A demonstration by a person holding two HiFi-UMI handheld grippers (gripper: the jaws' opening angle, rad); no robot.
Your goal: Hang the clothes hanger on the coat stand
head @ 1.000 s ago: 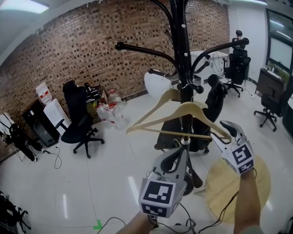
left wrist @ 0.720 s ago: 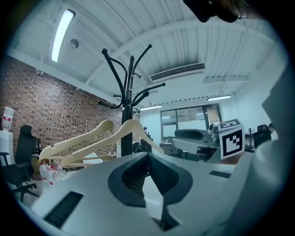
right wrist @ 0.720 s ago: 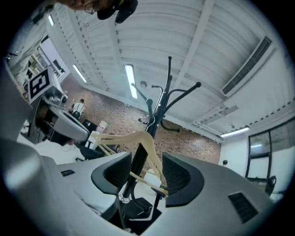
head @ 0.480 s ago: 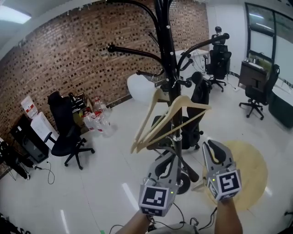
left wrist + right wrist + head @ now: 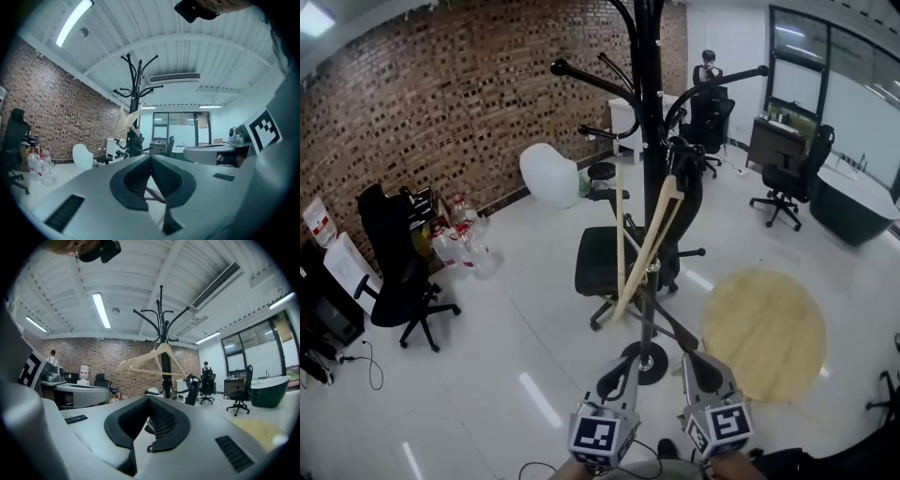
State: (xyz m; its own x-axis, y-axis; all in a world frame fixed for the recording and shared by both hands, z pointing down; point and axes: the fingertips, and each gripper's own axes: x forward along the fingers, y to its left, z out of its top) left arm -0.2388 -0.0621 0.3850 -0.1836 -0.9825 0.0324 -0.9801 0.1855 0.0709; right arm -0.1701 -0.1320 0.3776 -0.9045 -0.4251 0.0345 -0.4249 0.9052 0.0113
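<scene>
The wooden clothes hanger [image 5: 644,246] hangs on the black coat stand [image 5: 650,131], seen almost edge-on in the head view. It also shows in the left gripper view, hanger [image 5: 127,121] on stand [image 5: 135,93], and broadside in the right gripper view, hanger [image 5: 154,363] on stand [image 5: 161,324]. Both grippers sit low, side by side, well short of the stand. My left gripper [image 5: 623,361] is shut and holds nothing. My right gripper [image 5: 688,357] has just been closing; its jaws now meet with nothing between them.
A black office chair [image 5: 602,264] stands behind the stand's base. A round wooden mat [image 5: 766,333] lies on the floor to the right. Another chair [image 5: 392,272] and water bottles [image 5: 455,246] stand along the brick wall at left. A person [image 5: 708,67] is far back.
Both grippers dropped and drew back from the hanger. The left gripper's tips left the hanger's bar. The right jaws went from open to shut. The hanger swung round to edge-on.
</scene>
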